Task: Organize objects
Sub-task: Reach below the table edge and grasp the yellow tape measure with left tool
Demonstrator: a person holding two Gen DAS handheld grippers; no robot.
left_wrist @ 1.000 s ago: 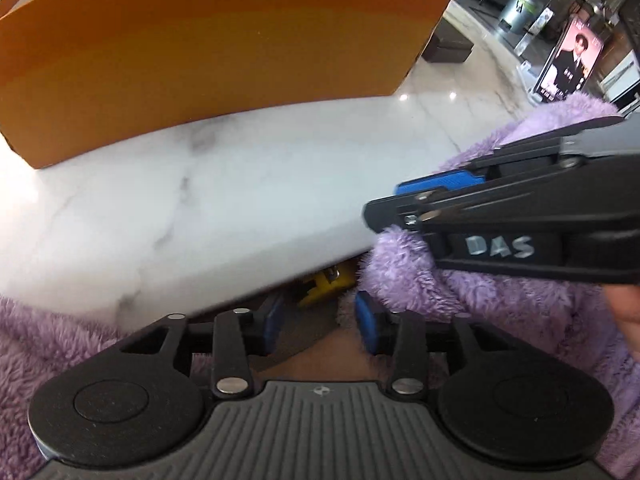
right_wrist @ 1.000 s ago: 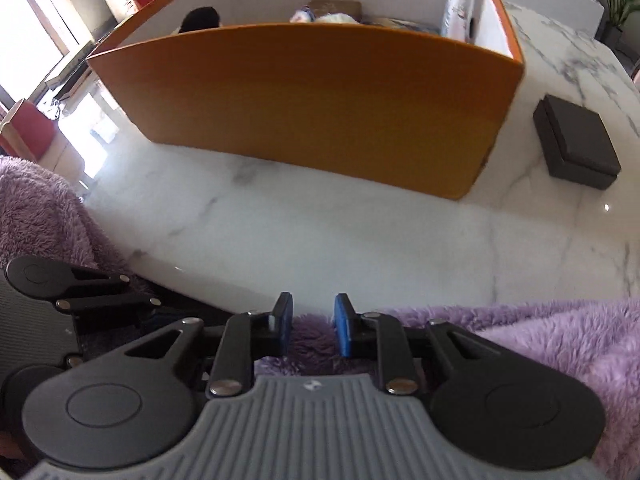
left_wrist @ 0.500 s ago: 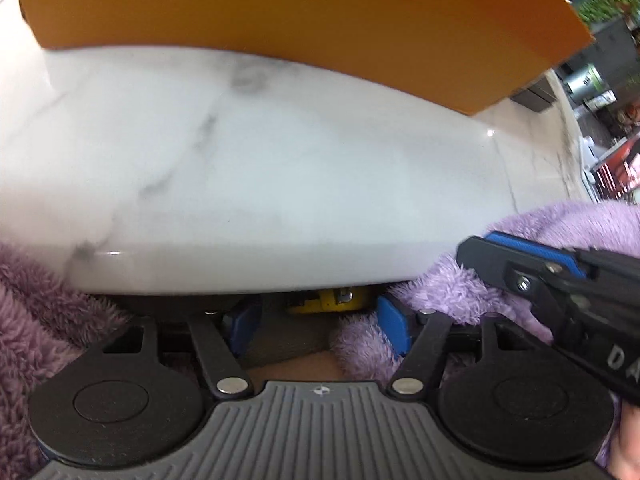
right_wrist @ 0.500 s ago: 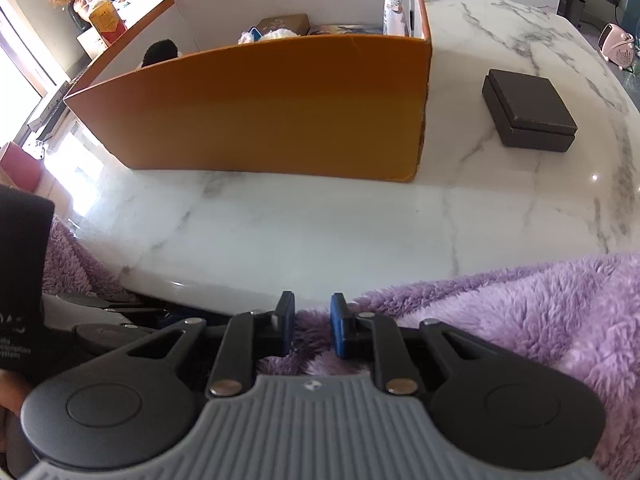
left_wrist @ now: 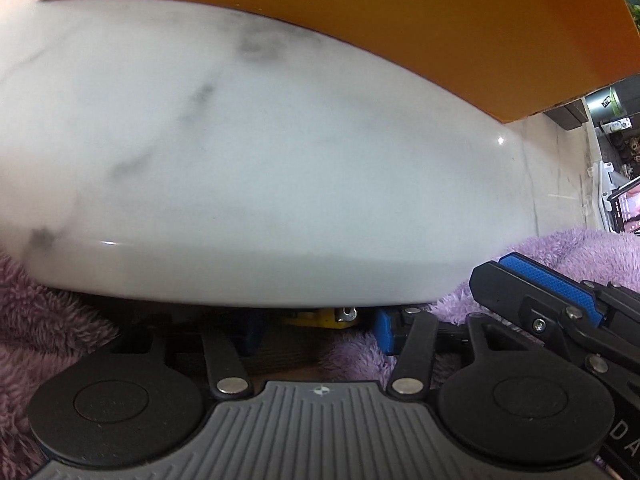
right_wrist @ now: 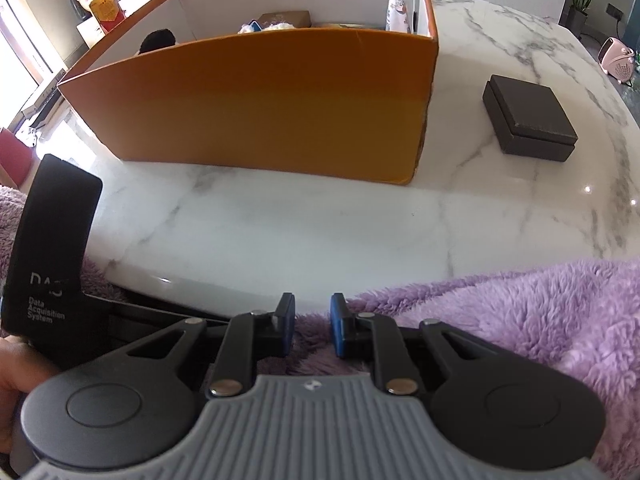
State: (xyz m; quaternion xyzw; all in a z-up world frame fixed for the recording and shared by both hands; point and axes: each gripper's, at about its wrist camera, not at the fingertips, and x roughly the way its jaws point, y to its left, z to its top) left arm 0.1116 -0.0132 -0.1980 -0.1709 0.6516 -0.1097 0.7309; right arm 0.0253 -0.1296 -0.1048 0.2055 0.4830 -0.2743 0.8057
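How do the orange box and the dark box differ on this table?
The orange box is large, open-topped and holds items; the dark box is small, flat and lidded. The orange box stands tall at centre; the dark box lies low, right of it and apart. Both rest on the marble table.

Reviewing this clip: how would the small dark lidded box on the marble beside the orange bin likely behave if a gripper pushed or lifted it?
The dark box is flat and squat, so it probably slides rather than tips. The marble table looks glossy, so it may skid easily. Its lid looks like a separate piece; gripped by the lid alone, the base might drop away.
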